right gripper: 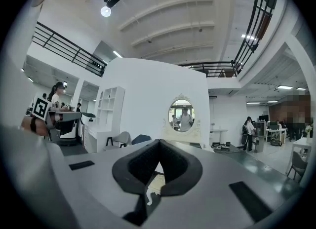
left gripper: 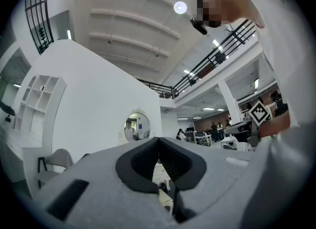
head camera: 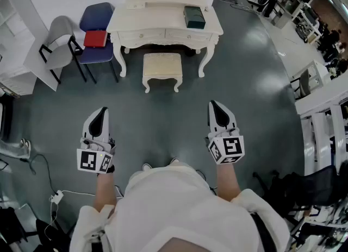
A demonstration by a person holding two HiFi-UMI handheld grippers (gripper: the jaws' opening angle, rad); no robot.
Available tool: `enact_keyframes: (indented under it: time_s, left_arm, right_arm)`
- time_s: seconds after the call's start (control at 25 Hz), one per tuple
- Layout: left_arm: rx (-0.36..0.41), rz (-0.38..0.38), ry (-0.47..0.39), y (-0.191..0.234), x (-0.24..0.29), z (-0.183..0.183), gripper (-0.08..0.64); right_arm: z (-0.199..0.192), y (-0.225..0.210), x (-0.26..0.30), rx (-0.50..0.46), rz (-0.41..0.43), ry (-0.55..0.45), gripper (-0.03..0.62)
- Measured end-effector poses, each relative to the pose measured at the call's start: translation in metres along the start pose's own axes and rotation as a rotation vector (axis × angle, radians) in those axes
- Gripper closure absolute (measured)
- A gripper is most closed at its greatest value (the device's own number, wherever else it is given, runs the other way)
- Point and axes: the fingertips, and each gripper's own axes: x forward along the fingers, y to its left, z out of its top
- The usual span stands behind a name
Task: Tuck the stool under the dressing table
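A cream cushioned stool [head camera: 161, 69] with curved white legs stands on the grey floor, just in front of the white dressing table [head camera: 163, 20] and outside its kneehole. My left gripper [head camera: 101, 112] hovers well short of the stool, to its lower left, shut and empty. On the other side my right gripper [head camera: 214, 105] is held at about the same distance, to the stool's lower right, also shut on nothing. The oval mirror [right gripper: 181, 115] over the table shows in the right gripper view, and a slice of the stool [right gripper: 153, 182] peeks between the shut jaws.
A dark green box [head camera: 194, 17] lies on the tabletop. Left of the table stand a blue chair [head camera: 97, 33] with a red item on its seat and a grey chair [head camera: 58, 42]. White racks [head camera: 326, 126] line the right side; cables [head camera: 60, 194] trail at lower left.
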Motion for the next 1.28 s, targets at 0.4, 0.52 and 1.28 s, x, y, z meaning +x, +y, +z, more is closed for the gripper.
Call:
enact_keyframes:
  time_s: [0.4, 0.52, 1.28]
  left_arm:
    - [-0.012, -0.005, 0.012, -0.006, 0.006, -0.008, 0.543]
    - [-0.009, 0.001, 0.018, -0.005, 0.007, -0.009, 0.543]
    - [0.000, 0.166, 0.084, 0.017, 0.032, -0.044, 0.155]
  right_arm:
    - [-0.010, -0.006, -0.004, 0.007, -0.001, 0.023, 0.594]
    - [-0.012, -0.005, -0.004, 0.022, 0.016, 0.030, 0.594]
    - [-0.029, -0.080, 0.014, 0.026, -0.034, 0.040, 0.278]
